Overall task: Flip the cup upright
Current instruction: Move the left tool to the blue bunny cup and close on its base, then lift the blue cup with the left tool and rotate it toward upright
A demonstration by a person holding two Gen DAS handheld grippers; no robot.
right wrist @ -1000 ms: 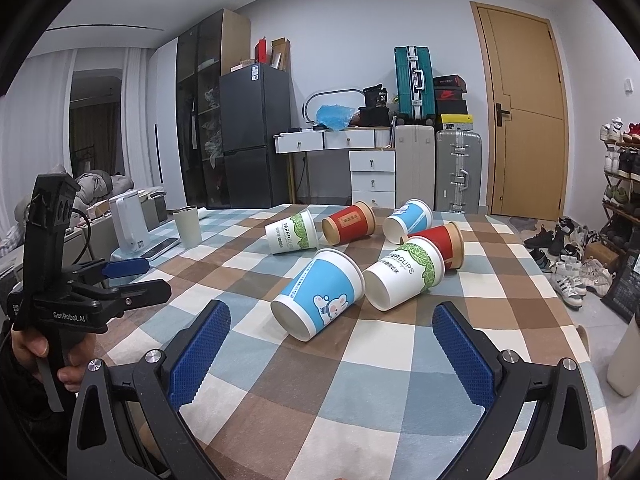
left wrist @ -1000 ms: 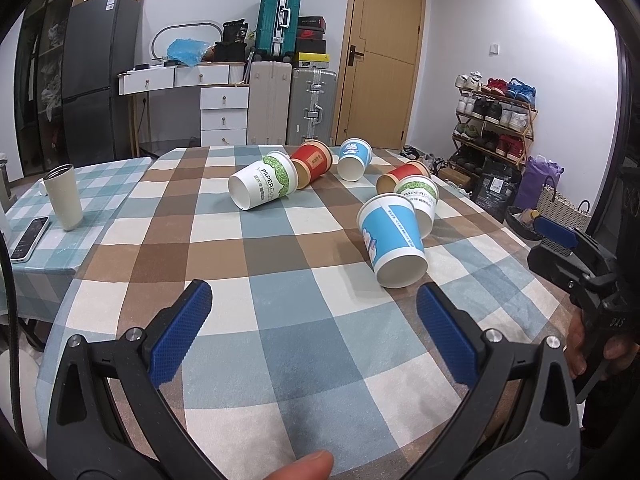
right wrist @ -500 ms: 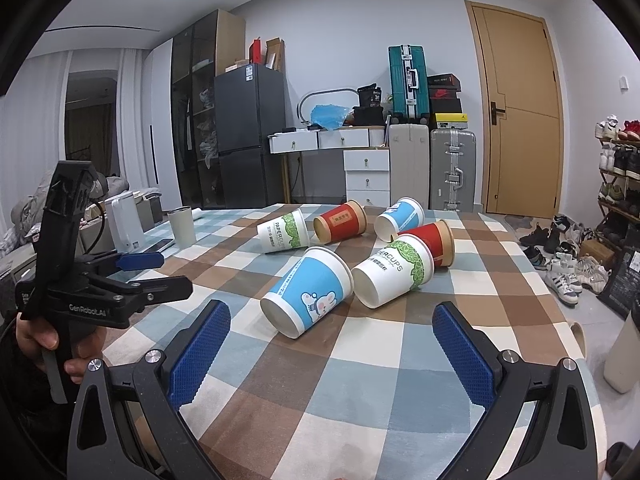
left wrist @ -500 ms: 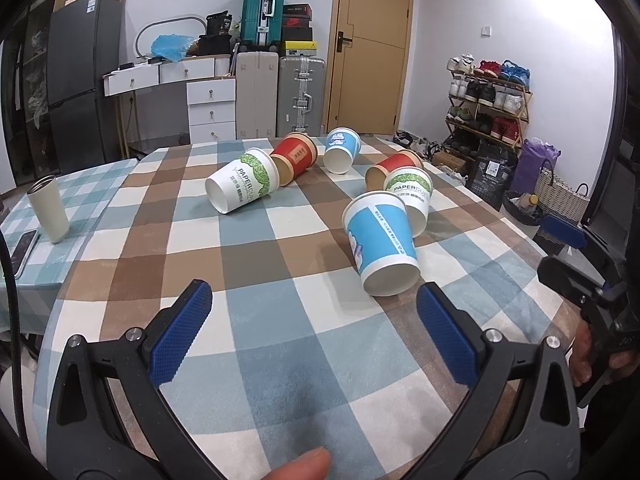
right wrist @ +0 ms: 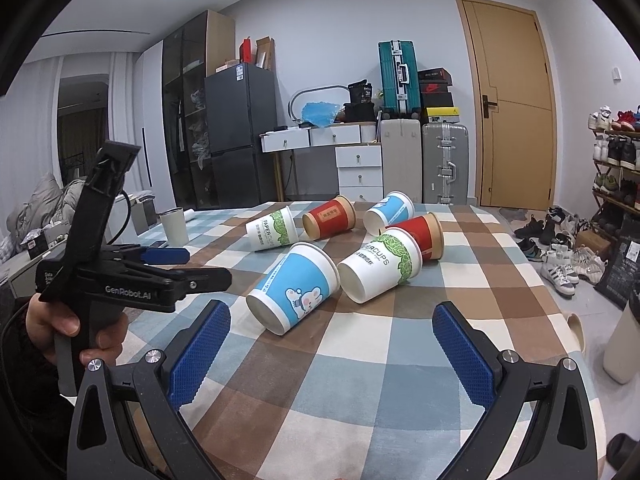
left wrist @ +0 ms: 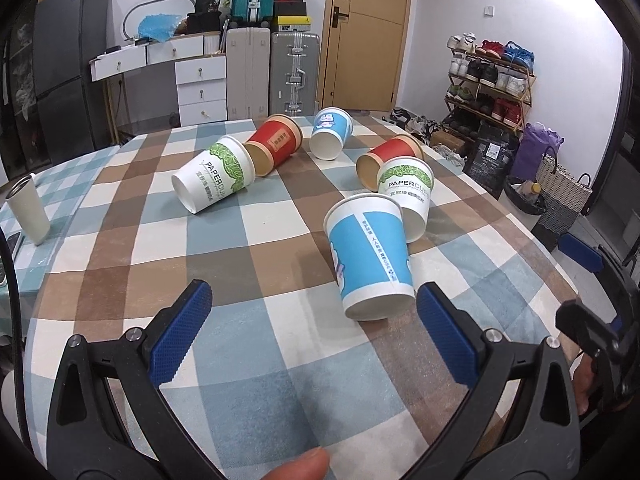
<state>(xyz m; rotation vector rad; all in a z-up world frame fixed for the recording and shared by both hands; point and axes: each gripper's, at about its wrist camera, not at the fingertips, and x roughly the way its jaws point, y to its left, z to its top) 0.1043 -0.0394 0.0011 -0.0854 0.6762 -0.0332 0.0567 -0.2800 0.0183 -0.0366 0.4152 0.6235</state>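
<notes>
Several paper cups lie on their sides on the checked tablecloth (left wrist: pixel 256 264). The nearest is a blue cup (left wrist: pixel 370 256), also in the right wrist view (right wrist: pixel 296 286), its bottom end toward me. Behind it lie a white-green cup (left wrist: pixel 408 194), a red cup (left wrist: pixel 386 156), another white-green cup (left wrist: pixel 214 178), a red cup (left wrist: pixel 276 144) and a far blue cup (left wrist: pixel 330 136). My left gripper (left wrist: pixel 314 336) is open and empty, just short of the nearest blue cup, which sits toward its right finger. My right gripper (right wrist: pixel 328 354) is open and empty, a little short of that cup.
A grey tumbler (left wrist: pixel 28 208) stands on a side table at the left, with a phone beside it. Suitcases (left wrist: pixel 294 74), drawers and a fridge stand beyond the table; a shoe rack (left wrist: pixel 490 80) and bags stand at the right.
My left gripper has moved forward and toward the nearest blue cup, which now looms larger near its right finger. My right gripper has edged closer too. The cups have not moved.
</notes>
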